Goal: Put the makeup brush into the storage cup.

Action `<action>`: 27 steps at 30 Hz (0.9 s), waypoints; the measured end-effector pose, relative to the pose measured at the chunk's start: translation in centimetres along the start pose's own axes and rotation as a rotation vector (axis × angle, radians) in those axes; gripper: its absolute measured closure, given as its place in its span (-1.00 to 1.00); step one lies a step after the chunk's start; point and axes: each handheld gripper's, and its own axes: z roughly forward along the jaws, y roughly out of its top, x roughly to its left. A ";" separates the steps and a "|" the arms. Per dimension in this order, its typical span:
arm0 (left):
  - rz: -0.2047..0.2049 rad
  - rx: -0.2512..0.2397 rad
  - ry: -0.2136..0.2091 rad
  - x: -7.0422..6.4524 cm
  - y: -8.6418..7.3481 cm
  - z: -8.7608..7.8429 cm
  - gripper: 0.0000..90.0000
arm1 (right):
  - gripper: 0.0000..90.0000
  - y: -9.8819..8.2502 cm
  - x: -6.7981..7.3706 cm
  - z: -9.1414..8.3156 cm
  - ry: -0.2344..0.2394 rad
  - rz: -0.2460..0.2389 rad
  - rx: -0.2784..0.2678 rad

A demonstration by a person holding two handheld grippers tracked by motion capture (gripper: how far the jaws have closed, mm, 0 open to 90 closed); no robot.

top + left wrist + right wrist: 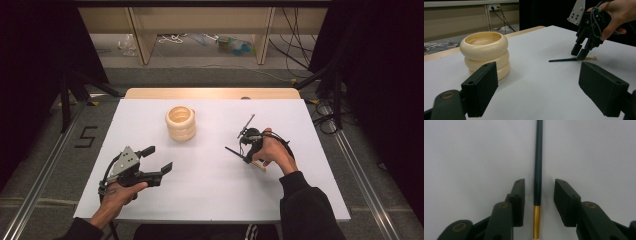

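Under right hand, paintbrush half-hidden

This looks like a lab recording bay. A white table stands between black curtains, with floor rails (a taped "5" alongside) and loose cables behind.

A slim paintbrush with a dark blue-green handle, gold metal ferrule and pale bristles lies flat on the white table, untouched.
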 end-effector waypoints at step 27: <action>0.000 0.000 0.002 0.0 0.0 0.0 -0.65 | 0.53 0.3 -0.3 0.5 0.002 -0.014 0.033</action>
